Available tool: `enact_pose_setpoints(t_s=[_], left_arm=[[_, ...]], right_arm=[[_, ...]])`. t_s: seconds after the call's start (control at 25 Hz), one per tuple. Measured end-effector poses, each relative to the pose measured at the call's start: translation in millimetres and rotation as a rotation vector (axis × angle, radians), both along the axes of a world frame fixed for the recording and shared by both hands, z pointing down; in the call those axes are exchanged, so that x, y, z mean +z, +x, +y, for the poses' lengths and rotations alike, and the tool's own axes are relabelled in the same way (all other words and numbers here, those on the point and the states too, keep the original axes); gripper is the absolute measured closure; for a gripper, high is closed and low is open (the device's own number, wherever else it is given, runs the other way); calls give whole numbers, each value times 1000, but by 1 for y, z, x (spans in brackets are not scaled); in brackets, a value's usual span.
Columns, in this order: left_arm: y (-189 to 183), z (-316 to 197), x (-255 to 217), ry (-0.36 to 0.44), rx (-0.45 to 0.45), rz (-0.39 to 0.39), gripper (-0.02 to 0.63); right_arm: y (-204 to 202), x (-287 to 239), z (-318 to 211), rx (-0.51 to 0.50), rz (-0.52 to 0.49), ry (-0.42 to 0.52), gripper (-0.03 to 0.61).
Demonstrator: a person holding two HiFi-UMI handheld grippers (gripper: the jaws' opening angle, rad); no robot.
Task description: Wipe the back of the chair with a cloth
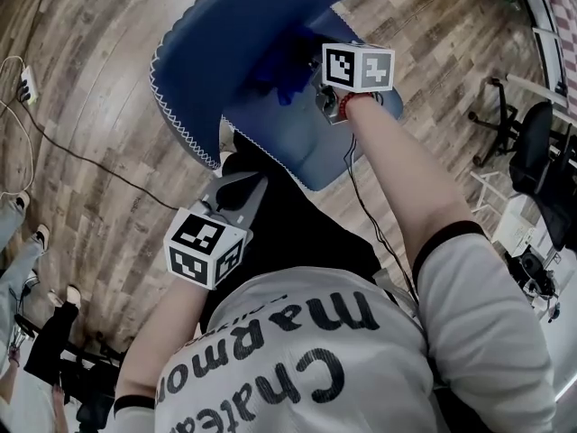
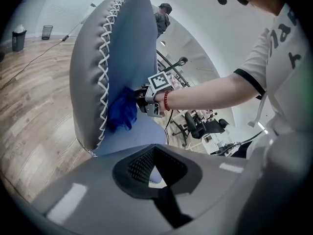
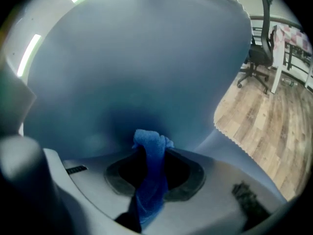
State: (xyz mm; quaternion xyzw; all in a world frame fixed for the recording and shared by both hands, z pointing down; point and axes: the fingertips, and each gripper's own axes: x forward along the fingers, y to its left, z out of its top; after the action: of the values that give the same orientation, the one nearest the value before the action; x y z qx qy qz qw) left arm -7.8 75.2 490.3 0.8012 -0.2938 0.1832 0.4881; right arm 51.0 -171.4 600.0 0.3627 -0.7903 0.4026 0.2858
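The right gripper is clamped on a crumpled bright-blue terry cloth. The cloth's bunched end is pressed against the broad face of the blue-grey padded chair back, which has white zigzag stitching along its edge. The left gripper sits lower, close to the person's body. It points toward the chair's stitched side, and its 2 jaws are together with nothing between them. A wood-plank floor lies underneath.
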Motion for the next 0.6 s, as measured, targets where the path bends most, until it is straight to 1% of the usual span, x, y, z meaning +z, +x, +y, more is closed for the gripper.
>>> enact_pose_setpoints(t_s=[0.2, 0.36, 0.6], left_arm=[[-1, 0, 0, -4, 4, 3, 607], [-1, 0, 1, -9, 18, 4, 607], [2, -7, -4, 10, 29, 5, 607]], right_arm=[[28, -3, -27, 108, 35, 27, 486], [49, -11, -47, 218, 26, 51, 486], [79, -27, -74, 324, 18, 106, 486]])
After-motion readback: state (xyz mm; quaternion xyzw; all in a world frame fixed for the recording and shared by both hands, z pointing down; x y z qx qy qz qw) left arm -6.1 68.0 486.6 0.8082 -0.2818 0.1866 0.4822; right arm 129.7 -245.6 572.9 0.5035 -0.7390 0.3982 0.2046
